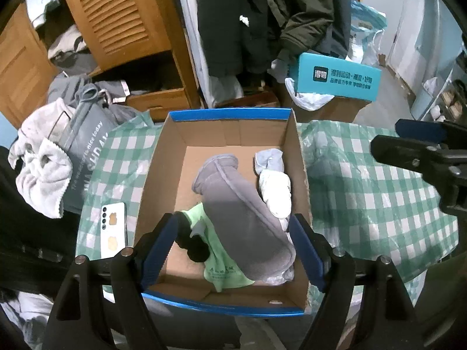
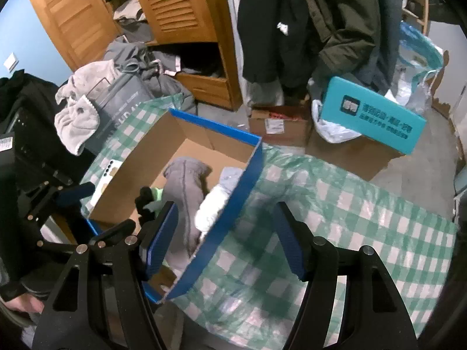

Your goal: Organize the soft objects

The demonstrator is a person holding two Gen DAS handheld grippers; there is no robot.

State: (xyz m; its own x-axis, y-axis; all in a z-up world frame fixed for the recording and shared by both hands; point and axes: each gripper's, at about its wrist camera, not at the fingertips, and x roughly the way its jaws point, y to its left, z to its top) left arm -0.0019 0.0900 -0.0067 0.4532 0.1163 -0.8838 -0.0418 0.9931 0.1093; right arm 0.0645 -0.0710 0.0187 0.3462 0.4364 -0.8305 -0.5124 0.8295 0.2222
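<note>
An open cardboard box with a blue rim (image 1: 230,115) (image 2: 251,169) sits on a green-and-white checked cloth (image 1: 364,180) (image 2: 335,213). Inside lie a long grey soft piece (image 1: 242,213) (image 2: 184,192), a white bundle (image 1: 275,192) (image 2: 211,207), a pale blue item (image 1: 270,159) (image 2: 230,178), a green cloth (image 1: 219,250) and a black item (image 1: 192,245) (image 2: 144,201). My left gripper (image 1: 233,245) hangs open above the box, nothing between its fingers. My right gripper (image 2: 226,239) stands open astride the box's right wall, holding nothing; it also shows as the right gripper (image 1: 408,148) in the left wrist view.
A white phone (image 1: 113,230) lies on the cloth left of the box. A pale towel (image 1: 41,169) and grey bag (image 1: 87,145) sit further left. A teal box (image 1: 332,77) (image 2: 373,113), cardboard cartons, hanging dark coats and a wooden wardrobe (image 1: 116,14) stand behind.
</note>
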